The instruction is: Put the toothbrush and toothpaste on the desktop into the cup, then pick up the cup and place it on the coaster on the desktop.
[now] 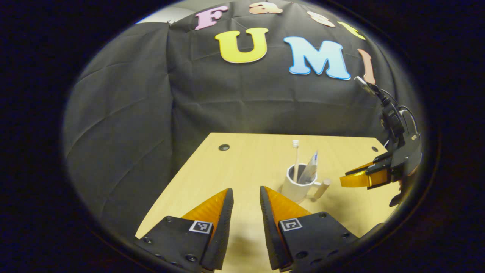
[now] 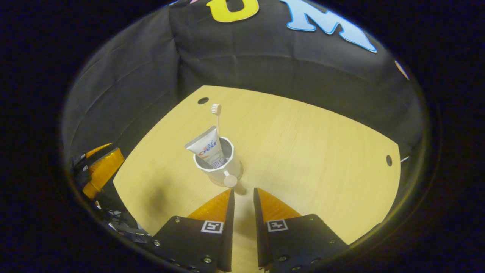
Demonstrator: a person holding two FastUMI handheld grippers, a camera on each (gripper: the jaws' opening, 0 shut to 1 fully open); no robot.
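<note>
A: Nearest the lens, left gripper (image 1: 246,195): orange fingers parted by a narrow gap, nothing between them, hanging over the desktop (image 1: 242,159).

B: Same on my side. Right gripper (image 2: 243,195), fingers slightly apart, holding nothing. Bare wood shows through the gap.

A: Largest item first: the desktop, pale wood, runs ahead of both pairs of tips to the black cloth wall.

B: Noted. Next, the cup (image 2: 221,167). White, upright, standing just ahead of the right tips. Its wooden handle (image 2: 230,180) points straight back at them, close to the left finger, not between the two.

A: From the left gripper the cup (image 1: 297,185) sits ahead and off to the right of the tips, near but apart. The other gripper (image 1: 358,178) hovers beyond the handle, apart from it.

B: Contents: toothpaste (image 2: 208,146) stands in the cup, crimped end up, leaning toward the left. Toothbrush (image 2: 217,119) behind it, roughly upright, bristles at the top.

A: Confirmed, toothpaste (image 1: 310,167) and toothbrush (image 1: 296,157) both inside. Whether a coaster lies under the cup, cannot tell.
</note>
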